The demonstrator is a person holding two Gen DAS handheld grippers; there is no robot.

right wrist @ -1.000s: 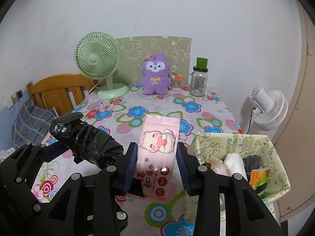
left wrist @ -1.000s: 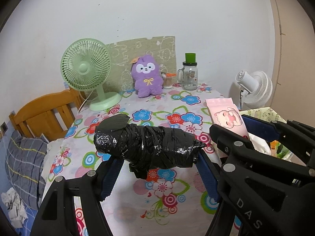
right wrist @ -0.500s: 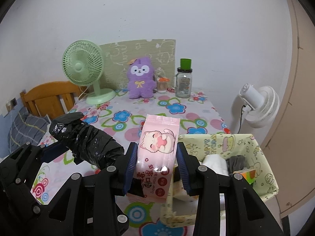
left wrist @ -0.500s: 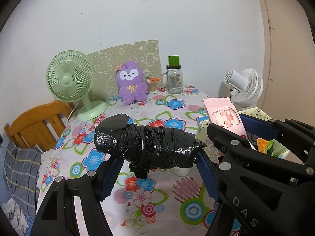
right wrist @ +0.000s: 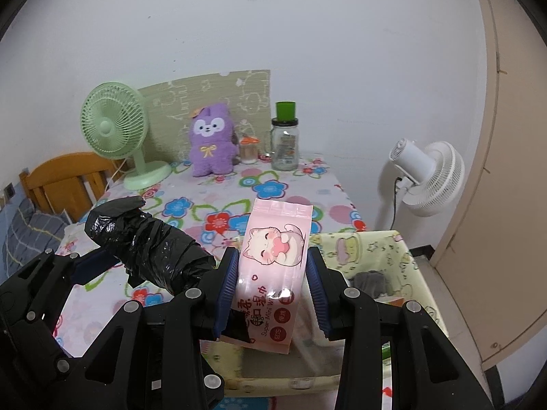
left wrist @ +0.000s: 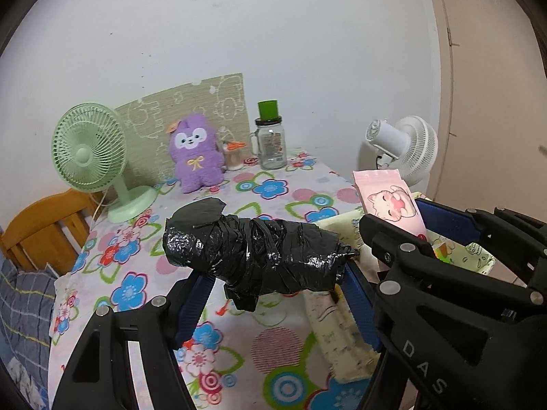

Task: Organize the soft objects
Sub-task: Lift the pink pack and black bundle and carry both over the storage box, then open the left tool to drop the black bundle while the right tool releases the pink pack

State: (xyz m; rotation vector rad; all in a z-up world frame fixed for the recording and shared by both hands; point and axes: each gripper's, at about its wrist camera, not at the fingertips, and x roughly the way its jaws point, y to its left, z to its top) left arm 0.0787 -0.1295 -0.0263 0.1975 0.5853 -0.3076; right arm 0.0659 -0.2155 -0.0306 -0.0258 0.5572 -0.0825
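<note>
A: Where do the two soft things sit right now?

B: Both are off the table. The left gripper point(left wrist: 273, 294) has its jaws clamped wide on the black plastic bundle point(left wrist: 253, 256), held crosswise, one blue pad at each end. The right gripper point(right wrist: 271, 283) is clamped on the pink wipes pack point(right wrist: 273, 266), pads pressing its two long sides, the cat print facing up.

A: And the bin?

B: In the right wrist view the yellow fabric basket point(right wrist: 369, 242) lies at about four o'clock from the pack, its near rim under the fingers. Something grey is already inside.

A: How would the bundle handle?

B: I judge it light and squashy: crinkled film wound round itself, glossy, so likely a bit slippery. The end-to-end hold looks fair, though a grip across its thick middle would probably be surer. A loose flap hangs at six o'clock beneath it and could snag the basket's rim.

A: The pack?

B: Soft, with some weight if it holds wet wipes. Its film is slick, so the squeeze on the flat sides near the middle seems the right spot; the sealed top edge at twelve o'clock would bend.

A: Anything else soft?

B: The purple plush toy point(right wrist: 212, 140) stands at the table's far edge.
</note>
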